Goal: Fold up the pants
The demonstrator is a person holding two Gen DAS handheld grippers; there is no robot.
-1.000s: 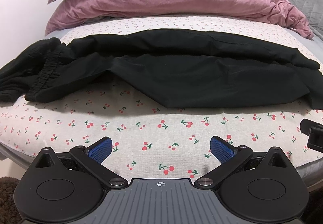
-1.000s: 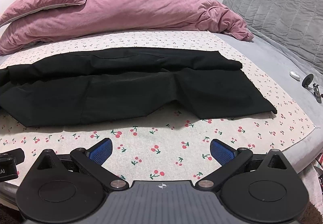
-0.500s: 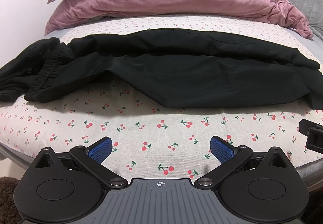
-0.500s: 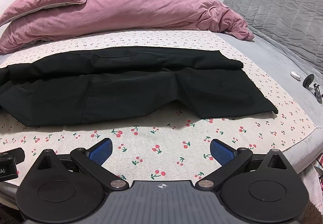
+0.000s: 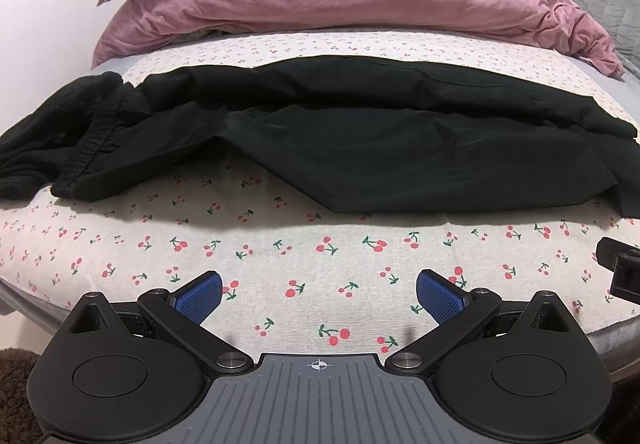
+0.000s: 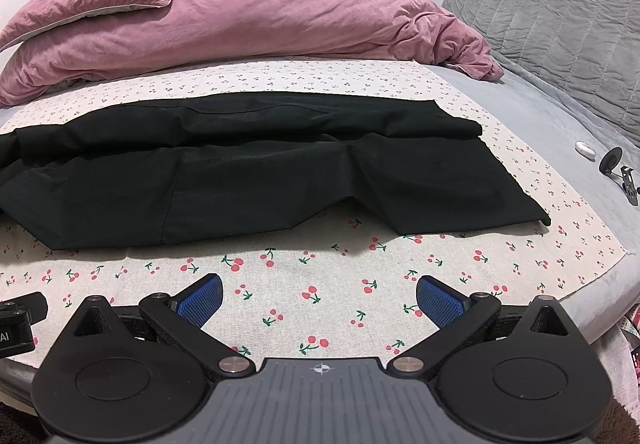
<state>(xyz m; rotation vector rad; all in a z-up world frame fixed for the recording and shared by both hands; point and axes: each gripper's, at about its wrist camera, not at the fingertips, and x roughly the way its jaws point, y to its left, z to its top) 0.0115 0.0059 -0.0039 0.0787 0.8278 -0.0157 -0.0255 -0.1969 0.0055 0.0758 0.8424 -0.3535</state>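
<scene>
Presently both tongs hang over the near edge of the bed, jaws spread wide and holding nothing: left tongs (image 5: 318,294), right tongs (image 6: 318,294). The black pants (image 5: 360,148) lie lengthwise across the cherry-print sheet (image 5: 320,244), well beyond either set of tongs, one leg partly lapped over the other. Waistband (image 5: 92,148) is bunched and rumpled at the left end (elastic gathered, cloth heaped); leg hems (image 6: 500,196) lie flatter at the right end.

Risks, as judged:
- Pinching only the top layer, so the lower leg stays behind and the fold skews.
- Catching the sheet along with the pants, since both lie flush.
- Folding over the bunched waistband would likely lock in lumps.
- Thin slack fabric may slip from the blue pads (image 6: 200,302) mid-lift.
</scene>
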